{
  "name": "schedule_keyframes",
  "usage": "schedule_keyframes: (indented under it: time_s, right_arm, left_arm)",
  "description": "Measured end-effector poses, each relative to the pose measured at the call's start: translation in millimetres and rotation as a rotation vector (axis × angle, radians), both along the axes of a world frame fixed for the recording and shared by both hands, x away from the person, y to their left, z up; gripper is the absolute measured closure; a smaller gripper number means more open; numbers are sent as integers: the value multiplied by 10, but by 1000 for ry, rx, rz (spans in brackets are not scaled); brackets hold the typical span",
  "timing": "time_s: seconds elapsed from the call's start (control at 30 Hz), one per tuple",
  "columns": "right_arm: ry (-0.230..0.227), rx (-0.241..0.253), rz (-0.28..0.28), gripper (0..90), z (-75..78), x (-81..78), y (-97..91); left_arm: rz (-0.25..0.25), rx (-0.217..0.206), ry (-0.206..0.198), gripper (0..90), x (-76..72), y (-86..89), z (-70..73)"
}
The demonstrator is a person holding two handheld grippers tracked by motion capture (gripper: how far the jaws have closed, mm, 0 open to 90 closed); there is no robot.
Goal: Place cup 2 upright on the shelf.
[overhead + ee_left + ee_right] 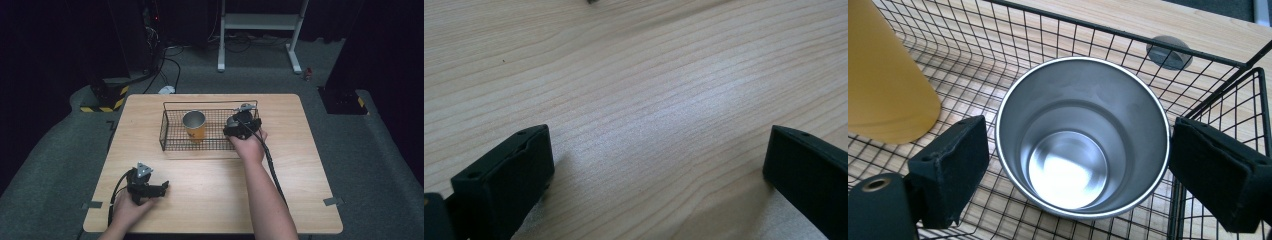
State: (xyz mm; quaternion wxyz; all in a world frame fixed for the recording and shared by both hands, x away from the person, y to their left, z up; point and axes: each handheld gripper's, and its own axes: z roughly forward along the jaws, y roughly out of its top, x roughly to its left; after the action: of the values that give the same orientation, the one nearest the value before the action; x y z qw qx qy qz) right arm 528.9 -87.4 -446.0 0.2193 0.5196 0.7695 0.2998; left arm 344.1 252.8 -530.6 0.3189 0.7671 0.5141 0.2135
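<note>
A black wire basket (170,142) stands at the middle back of the wooden table (210,200). An orange cup (194,126) with a steel inside is upright in it. At the basket's right end is a bare steel cup (1082,137), also upright and empty. My right gripper (1080,150) hangs over it, open, one jaw on each side of the rim. A thin gap shows at the left jaw. The orange cup (883,85) is just to its left. My left gripper (159,187) rests open on the table's front left, with bare wood between its jaws (659,145).
A grey round plug (1169,51) sits in the tabletop just behind the basket (1228,62). Beyond the table are a white metal frame (260,22), cables, and dark stands with yellow-black tape (102,102) on grey carpet.
</note>
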Motion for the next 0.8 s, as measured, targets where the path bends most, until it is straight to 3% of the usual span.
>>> schedule_keyframes:
  time_s: [0.23,0.8]
  right_arm:
    - [-49,4,6,99,68,-67,-52]
    - [-64,46,2,99,45,-196,-206]
  left_arm:
    - [0,0,0,2,0,0,0]
    - [0,0,0,2,0,0,0]
